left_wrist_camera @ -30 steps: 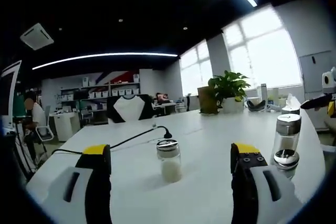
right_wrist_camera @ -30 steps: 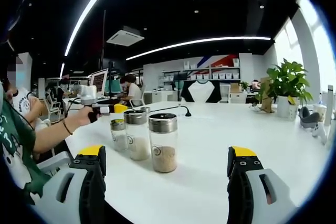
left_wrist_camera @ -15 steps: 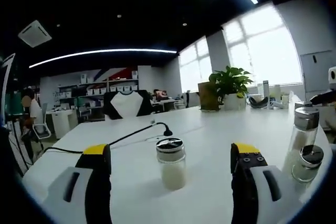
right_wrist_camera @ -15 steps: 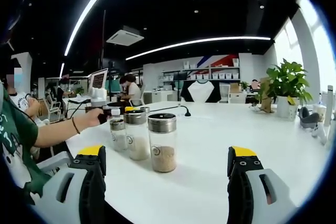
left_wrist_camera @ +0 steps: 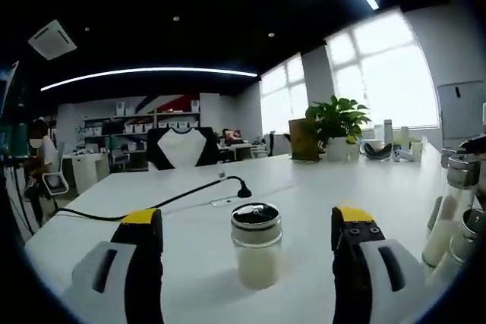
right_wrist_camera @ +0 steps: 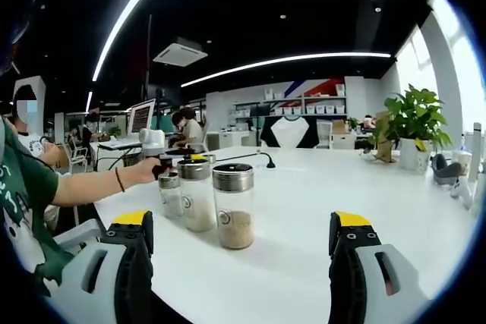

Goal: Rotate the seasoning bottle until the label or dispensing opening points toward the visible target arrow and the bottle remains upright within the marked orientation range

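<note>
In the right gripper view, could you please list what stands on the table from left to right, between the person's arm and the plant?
Person's arm → small bottle → middle bottle → near bottle with brown seasoning → microphone → plant.

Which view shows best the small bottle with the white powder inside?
The left gripper view: the small bottle of white powder stands upright on the white table, close and unblocked, between the open left tool. In the right gripper view it is farthest of three bottles, partly hidden behind the middle bottle.
</note>
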`<state>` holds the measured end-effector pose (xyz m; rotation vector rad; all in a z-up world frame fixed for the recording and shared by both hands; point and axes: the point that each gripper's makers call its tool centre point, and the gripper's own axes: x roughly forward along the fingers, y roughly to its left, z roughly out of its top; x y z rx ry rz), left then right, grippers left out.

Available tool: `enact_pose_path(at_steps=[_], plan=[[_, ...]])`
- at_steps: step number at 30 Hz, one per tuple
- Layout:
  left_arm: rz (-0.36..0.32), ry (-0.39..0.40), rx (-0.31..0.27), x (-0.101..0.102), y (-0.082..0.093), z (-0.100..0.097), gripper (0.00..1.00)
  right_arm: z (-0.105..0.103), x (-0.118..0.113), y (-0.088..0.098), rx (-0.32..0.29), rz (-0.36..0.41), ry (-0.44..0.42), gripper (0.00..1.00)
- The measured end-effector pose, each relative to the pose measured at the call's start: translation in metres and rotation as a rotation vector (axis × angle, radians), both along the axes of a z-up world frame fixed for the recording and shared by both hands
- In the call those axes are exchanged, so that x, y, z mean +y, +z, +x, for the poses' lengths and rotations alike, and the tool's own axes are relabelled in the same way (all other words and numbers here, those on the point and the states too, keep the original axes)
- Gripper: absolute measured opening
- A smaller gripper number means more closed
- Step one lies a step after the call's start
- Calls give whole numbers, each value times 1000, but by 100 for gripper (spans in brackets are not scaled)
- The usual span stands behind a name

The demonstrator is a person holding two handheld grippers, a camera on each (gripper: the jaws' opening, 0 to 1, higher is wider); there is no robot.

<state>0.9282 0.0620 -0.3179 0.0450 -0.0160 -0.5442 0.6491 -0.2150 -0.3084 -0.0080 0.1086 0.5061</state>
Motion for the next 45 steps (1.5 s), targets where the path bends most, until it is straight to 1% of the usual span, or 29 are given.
enact_pose_path(at_steps=[3, 6, 8, 9, 12, 14, 17, 19, 21, 22, 23, 25, 27, 30, 31, 32, 33, 34, 36, 37, 40, 45], plan=[[-17, -7, 5, -2, -2, 3, 94, 0, -1, 0, 0, 0, -2, 99], [-14, -7, 6, -4, -3, 7, 93, 0, -2, 1, -2, 1, -4, 99], [-16, -16, 9, -7, -4, 7, 90, 0, -2, 0, -1, 2, -5, 99], [-12, -20, 10, -9, -5, 7, 88, 0, -2, 0, -1, 2, -5, 99], [14, -19, 9, -13, -8, 8, 88, 0, -2, 0, -1, 3, -5, 99], [15, -25, 15, -15, -10, 8, 85, -1, -3, 0, -2, 3, -6, 99], [-5, -41, 21, -18, -10, 7, 78, -1, -3, 0, -2, 5, -7, 98], [-3, -48, 20, -20, -11, 7, 76, -1, -4, 0, -2, 5, -9, 98], [2, -54, 17, -22, -11, 6, 70, -1, -4, 0, -2, 6, -10, 98], [-2, -63, 18, -24, -12, 5, 65, -1, -4, 0, -2, 6, -10, 98], [-14, -90, 17, -28, -11, 3, 58, -1, -5, 0, -3, 6, -10, 98], [-6, -99, 14, -29, -12, 2, 49, -1, -5, 0, -3, 6, -10, 98], [20, -87, -2, -30, -12, 2, 48, -1, -5, 1, -4, 5, -10, 98], [16, -86, -1, -30, -12, 3, 44, -1, -5, 1, -3, 5, -11, 98], [16, -77, -3, -28, -12, 4, 40, -1, -5, 1, -3, 5, -11, 98], [17, -71, -5, -26, -12, 5, 33, -1, -5, 1, -3, 5, -12, 98], [-15, -91, 8, -27, -12, 4, 33, -1, -5, 1, -3, 5, -12, 98], [-49, -82, 30, -26, -13, 6, 33, -1, -6, 1, -5, 6, -13, 98], [-8, -74, 10, -26, -13, 7, 33, -2, -6, 1, -6, 7, -13, 98], [-1, -66, 5, -26, -13, 9, 33, -2, -6, 1, -6, 7, -14, 98], [-13, -61, 10, -25, -13, 9, 33, -2, -7, 1, -6, 9, -17, 98], [-1, -46, 1, -24, -12, 11, 33, -2, -8, 2, -7, 10, -19, 98]])
